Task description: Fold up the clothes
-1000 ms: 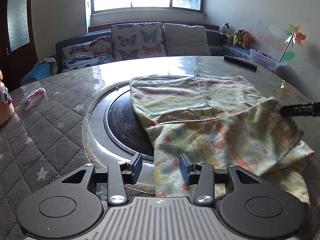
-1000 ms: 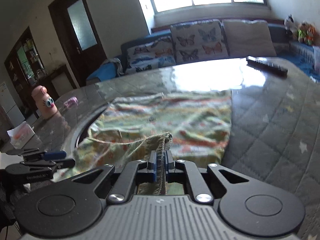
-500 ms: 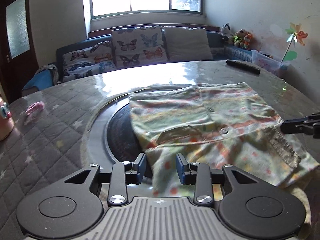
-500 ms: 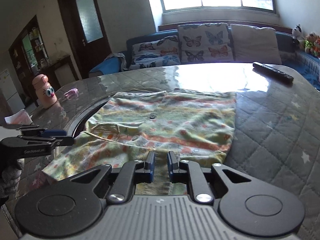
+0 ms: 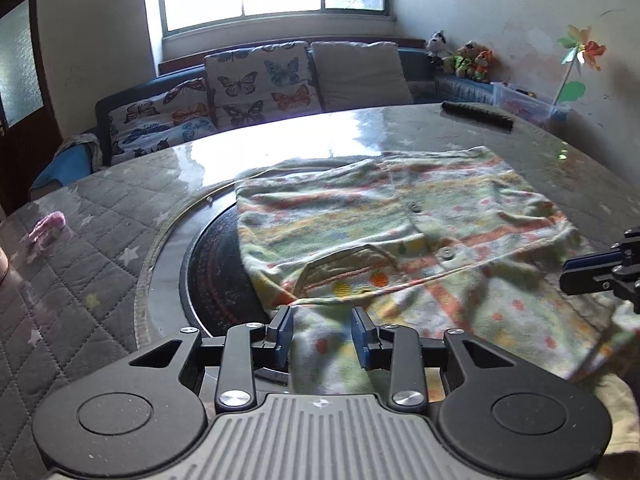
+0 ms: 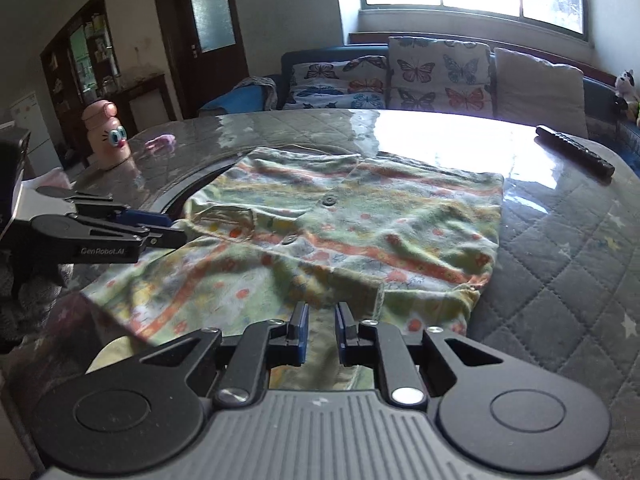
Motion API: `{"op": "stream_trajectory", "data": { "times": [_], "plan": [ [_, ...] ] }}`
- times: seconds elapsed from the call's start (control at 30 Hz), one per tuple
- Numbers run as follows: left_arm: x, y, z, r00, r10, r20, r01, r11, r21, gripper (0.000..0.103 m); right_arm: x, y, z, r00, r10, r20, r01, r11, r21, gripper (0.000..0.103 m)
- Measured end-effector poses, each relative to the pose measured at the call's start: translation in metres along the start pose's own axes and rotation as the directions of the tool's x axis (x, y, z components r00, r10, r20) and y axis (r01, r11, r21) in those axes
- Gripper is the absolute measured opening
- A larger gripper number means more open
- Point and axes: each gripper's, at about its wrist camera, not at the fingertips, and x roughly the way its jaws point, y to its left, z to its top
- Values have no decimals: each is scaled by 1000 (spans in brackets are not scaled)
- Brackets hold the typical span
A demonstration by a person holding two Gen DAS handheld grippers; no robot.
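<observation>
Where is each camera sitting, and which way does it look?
Left wrist: sits on the left gripper, looking along its open fingers across the flowery pastel shirt toward the window; the right gripper pokes in from the right edge.
Right wrist: sits on the right gripper, also open, looking over the same shirt toward the sofa; the left gripper enters from the left.
Both share the shirt, the black remote control and the butterfly cushions.
</observation>
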Motion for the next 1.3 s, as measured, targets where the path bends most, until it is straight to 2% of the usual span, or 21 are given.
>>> {"op": "stream_trajectory", "data": {
  "times": [0.13, 0.27, 0.6, 0.7, 0.73, 0.77, 0.93, 1.03, 1.17, 1.3],
  "plan": [
    [-17, -20, -7, 998, -57, 20, 56, 997, 54, 36, -6, 9, -4, 1000, 23, 0, -23, 999, -28, 16],
    [-24, -39, -16, 995, -101, 15, 99, 989, 110, 38, -4, 12, -13, 1000, 13, -14, -13, 999, -41, 18],
    [-42, -45, -38, 996, -84, 10, 80, 980, 184, 41, -22, 9, -29, 1000, 3, -17, -3, 999, -33, 19],
    [-54, -40, -43, 998, -68, 13, 64, 975, 211, 41, -29, 11, -31, 1000, 4, -16, -5, 999, -45, 23],
    [-58, -38, -45, 998, -65, 13, 60, 972, 227, 41, -31, 12, -32, 1000, 5, -16, -5, 999, -48, 29],
    [-62, -36, -48, 998, -60, 12, 56, 968, 244, 41, -34, 13, -32, 1000, 5, -15, -6, 998, -55, 36],
    [-77, -42, -63, 998, -68, 14, 59, 935, 349, 42, -46, 16, -39, 1000, -6, -23, 3, 995, -96, 38],
    [-81, -54, -72, 995, -96, 34, 73, 908, 412, 42, -52, 18, -44, 1000, -13, -28, 10, 993, -117, 45],
    [-80, -68, -78, 989, -139, 55, 99, 885, 454, 42, -58, 18, -51, 999, -20, -37, 16, 992, -129, 48],
    [-79, -80, -78, 981, -166, 103, 95, 864, 494, 42, -62, 19, -57, 999, -24, -41, 18, 990, -136, 49]
  ]
}}
